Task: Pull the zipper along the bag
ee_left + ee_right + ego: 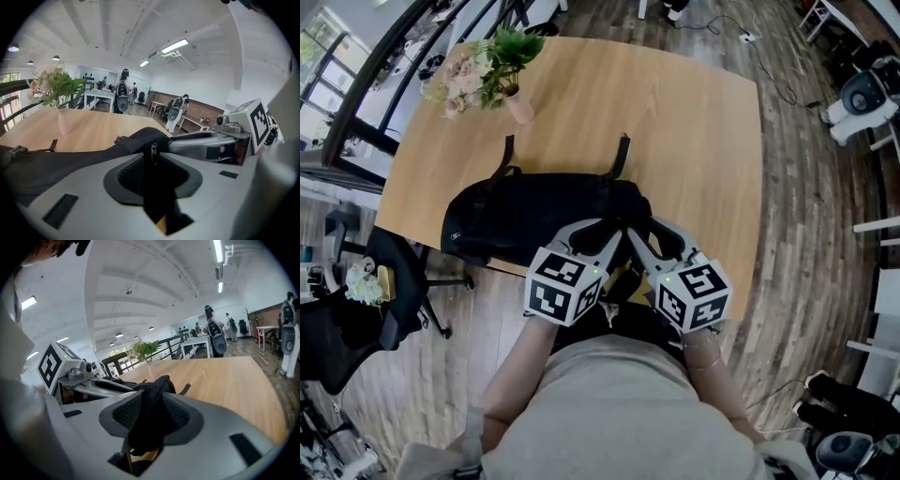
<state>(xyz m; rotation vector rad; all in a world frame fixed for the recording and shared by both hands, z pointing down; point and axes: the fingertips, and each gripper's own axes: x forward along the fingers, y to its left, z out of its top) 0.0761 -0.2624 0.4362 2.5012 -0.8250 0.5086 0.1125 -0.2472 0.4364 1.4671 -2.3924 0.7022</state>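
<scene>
**Two clenched holds on one black bag (534, 220)**

The bag lies along the near edge of the wooden counter (694, 141), its straps (622, 155) pointing away from the person. The left gripper (153, 158) is closed on dark fabric at the bag's right end; a metal zipper pull (153, 151) shows at its jaw tips. The right gripper (151, 401), just beside it, pinches a bunched fold of the same bag. A vase of flowers (492, 75) stands at the far left corner, well apart.
</scene>
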